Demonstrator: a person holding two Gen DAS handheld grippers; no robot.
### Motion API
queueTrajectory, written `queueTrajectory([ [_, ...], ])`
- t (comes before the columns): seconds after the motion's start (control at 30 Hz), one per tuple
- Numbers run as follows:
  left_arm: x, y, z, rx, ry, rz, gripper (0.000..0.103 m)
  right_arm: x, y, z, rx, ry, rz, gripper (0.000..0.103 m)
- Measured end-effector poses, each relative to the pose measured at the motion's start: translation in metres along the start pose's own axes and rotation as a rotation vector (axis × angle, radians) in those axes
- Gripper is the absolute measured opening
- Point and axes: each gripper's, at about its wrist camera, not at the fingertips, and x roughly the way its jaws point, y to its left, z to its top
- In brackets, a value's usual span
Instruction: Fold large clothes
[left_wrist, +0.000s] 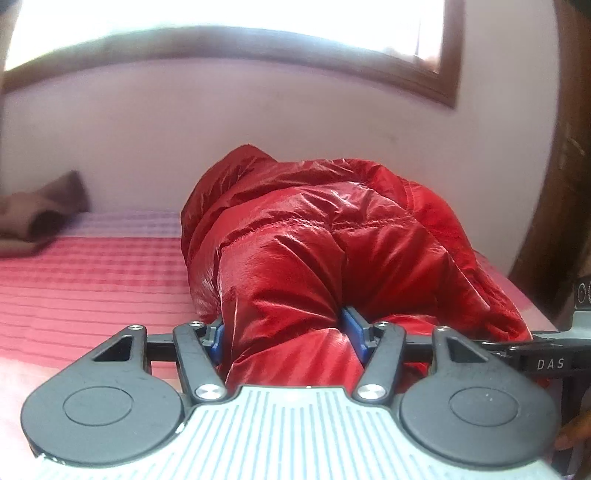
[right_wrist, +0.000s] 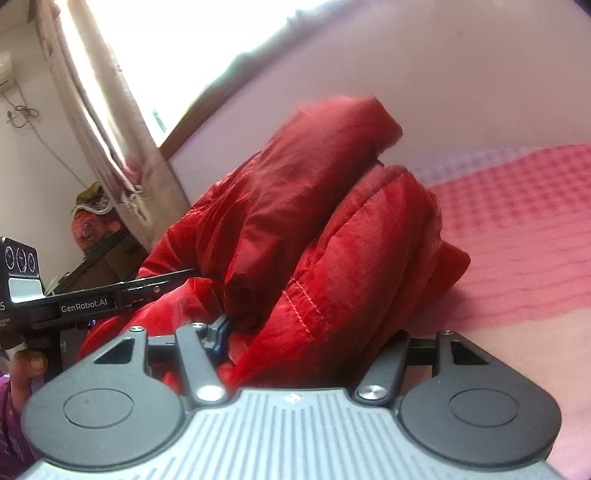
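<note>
A shiny red puffer jacket lies bunched in a heap on the bed. In the left wrist view a thick roll of its fabric fills the gap between the blue pads of my left gripper, which is shut on it. In the right wrist view the same jacket rises as two padded folds. My right gripper is shut on a fold. Its left blue pad presses the cloth, and the right finger is hidden behind the fabric. The two grippers sit side by side at the jacket's near edge.
The bed has a pink and red striped cover that runs to a pale wall under a wood-framed window. A brown garment lies at the far left. A curtain and a cluttered shelf stand left of the bed.
</note>
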Motion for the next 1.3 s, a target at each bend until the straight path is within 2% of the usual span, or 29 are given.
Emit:
queueTrajectory([
  [0.37, -0.042, 0.087, 0.015, -0.075, -0.056, 0.170, 0.056, 0.085, 0.077, 0.014, -0.049, 0.004, 0.126, 0.061],
  [0.73, -0.063, 0.173, 0.027, -0.144, -0.075, 0.313, 0.055, 0.168, 0.141, 0.015, -0.098, 0.020, 0.226, 0.061],
  [0.87, -0.062, 0.188, 0.024, -0.148, -0.055, 0.334, 0.055, 0.186, 0.143, 0.005, -0.093, 0.037, 0.251, 0.061],
  [1.0, -0.060, 0.191, 0.011, -0.154, -0.022, 0.330, 0.055, 0.199, 0.140, -0.007, -0.099, 0.077, 0.234, 0.061],
  [1.17, -0.055, 0.188, 0.005, -0.125, -0.034, 0.341, 0.056, 0.205, 0.135, -0.011, -0.090, 0.104, 0.221, 0.062],
  [1.3, -0.055, 0.187, 0.000, -0.122, -0.039, 0.346, 0.062, 0.208, 0.134, -0.012, -0.090, 0.122, 0.204, 0.067],
])
